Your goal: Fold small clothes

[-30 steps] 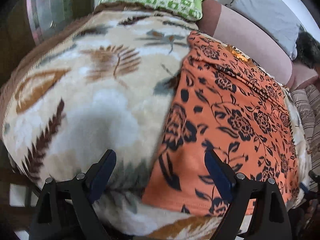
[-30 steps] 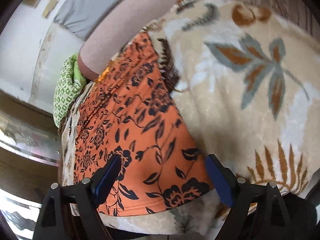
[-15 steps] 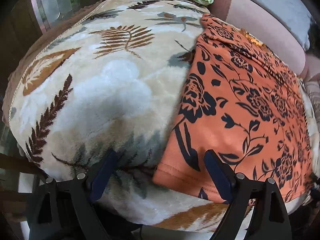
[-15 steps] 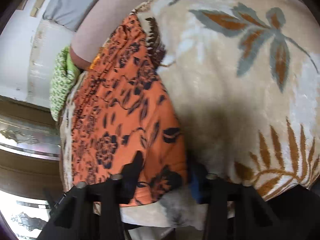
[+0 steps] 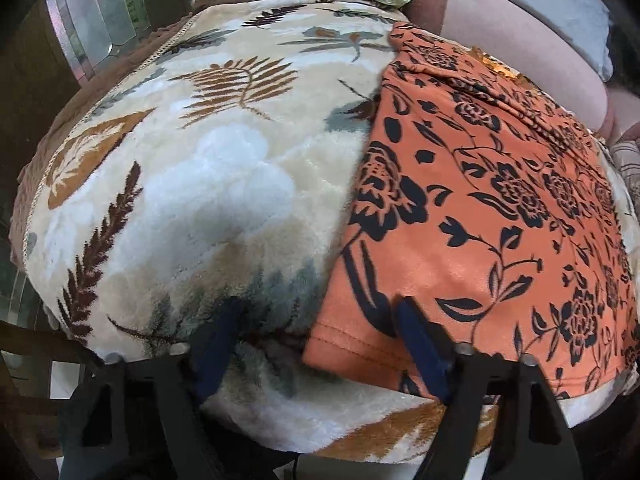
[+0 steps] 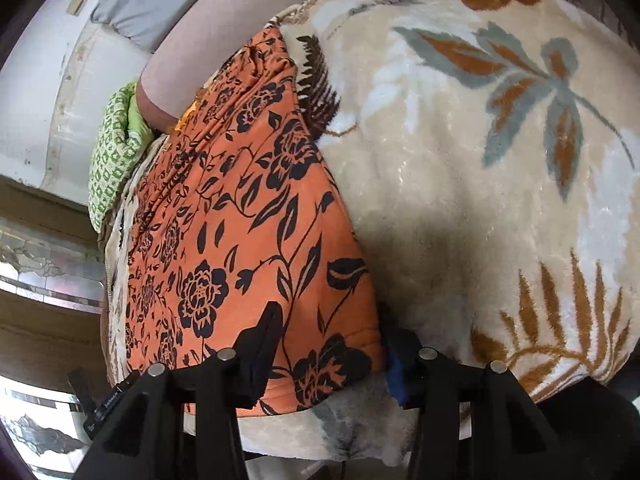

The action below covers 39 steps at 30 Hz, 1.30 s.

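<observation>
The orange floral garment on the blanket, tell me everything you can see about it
The orange garment is soft knit printed with black flowers and leaves, spread flat on the plush leaf-patterned blanket, gathered at its far end, stitched hem nearest. The left gripper is closing over one near corner, the right gripper over the other; pads reach the cloth at both, a firm pinch unclear.

An orange garment with a black flower print (image 6: 256,216) is spread flat on a cream leaf-patterned blanket (image 6: 480,184). Its near right corner is bracketed by the right tongs (image 6: 332,360), whose jaws are closing; the corner cloth is bunched between them. A green patterned pillow (image 6: 116,148) is seen at the far end.
</observation>
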Tool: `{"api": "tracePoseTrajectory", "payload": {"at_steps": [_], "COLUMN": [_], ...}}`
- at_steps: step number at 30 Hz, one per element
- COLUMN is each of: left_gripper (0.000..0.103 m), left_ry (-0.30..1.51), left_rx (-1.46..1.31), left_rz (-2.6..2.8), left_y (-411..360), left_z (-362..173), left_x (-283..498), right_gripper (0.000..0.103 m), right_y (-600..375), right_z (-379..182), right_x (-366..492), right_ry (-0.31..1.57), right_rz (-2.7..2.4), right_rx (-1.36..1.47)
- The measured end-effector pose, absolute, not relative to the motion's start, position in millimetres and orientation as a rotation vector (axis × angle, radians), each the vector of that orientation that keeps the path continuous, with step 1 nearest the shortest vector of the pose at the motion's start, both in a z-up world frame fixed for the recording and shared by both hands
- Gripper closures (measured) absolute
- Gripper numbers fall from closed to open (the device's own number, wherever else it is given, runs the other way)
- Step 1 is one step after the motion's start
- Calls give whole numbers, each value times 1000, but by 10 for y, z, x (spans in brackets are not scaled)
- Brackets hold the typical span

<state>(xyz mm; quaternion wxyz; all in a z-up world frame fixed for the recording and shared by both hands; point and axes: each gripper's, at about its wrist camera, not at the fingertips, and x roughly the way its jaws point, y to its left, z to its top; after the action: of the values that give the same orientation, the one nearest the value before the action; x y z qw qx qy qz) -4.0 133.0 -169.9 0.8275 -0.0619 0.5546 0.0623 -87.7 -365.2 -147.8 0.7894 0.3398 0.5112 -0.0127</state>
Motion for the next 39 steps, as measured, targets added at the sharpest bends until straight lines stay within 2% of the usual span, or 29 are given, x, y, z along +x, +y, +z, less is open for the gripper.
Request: {"api": "tracePoseTrajectory", "payload": {"at_steps": [1,2,3,8,9,11,13,14,17,18,19,26,28,31,36,38,39], "left_gripper": [64,78,88,88,88,83,47,44,48,64,75,85,91,95,95,92,87], "left_ry": [1171,1165,1167,1169,1172,1175,1185,1187,1185,1182,1183,1201,1198,1193,1191,1201,1197], "left_rx": [-131,-140,-150,-186,-186,-179,-185,-190,-164,-173,-185,-320,-328,-327,-317,-311,-317], "left_rz": [120,93,81,63,60,49,35,42,43,37,31,10,-2,-17,-38,-39,-42], "left_y": [1320,1310,1303,1359,1356,1340,1343,1346,1305,1303,1314,1509,1505,1484,1460,1461,1460], "left_z": [-1675,-1640,-1625,-1651,-1649,-1625,-1634,-1653,-1657,-1644,-1643,-1696,-1694,-1689,-1659,-1700,-1711], "left_x": [-45,-48,-47,-43,-44,-52,-66,-82,-106,-115,-115,-92,-102,-121,-114,-93,-92], "right_gripper": [78,89,92,91,88,88,88,88,88,88,88,87,87,87,87,87,87], "right_y": [-3646,-3647,-3658,-3730,-3742,-3756,-3748,-3744,-3787,-3800,-3808,-3903,-3901,-3906,-3872,-3876,-3869], "right_z": [-1463,-1438,-1418,-1325,-1356,-1398,-1406,-1400,-1508,-1547,-1570,-1717,-1743,-1779,-1745,-1740,-1732], "right_x": [-878,-885,-894,-900,-893,-907,-919,-922,-914,-918,-928,-1010,-999,-993,-953,-934,-922], "right_ry": [1105,1099,1093,1070,1084,1093,1078,1073,1093,1098,1101,1097,1103,1107,1128,1141,1149], "right_rz": [-29,-21,-12,8,-9,-2,59,61,65,71,70,75,80,86,89,97,106], "right_rx": [715,711,722,760,754,765,802,796,849,869,876,967,983,1004,967,973,967]}}
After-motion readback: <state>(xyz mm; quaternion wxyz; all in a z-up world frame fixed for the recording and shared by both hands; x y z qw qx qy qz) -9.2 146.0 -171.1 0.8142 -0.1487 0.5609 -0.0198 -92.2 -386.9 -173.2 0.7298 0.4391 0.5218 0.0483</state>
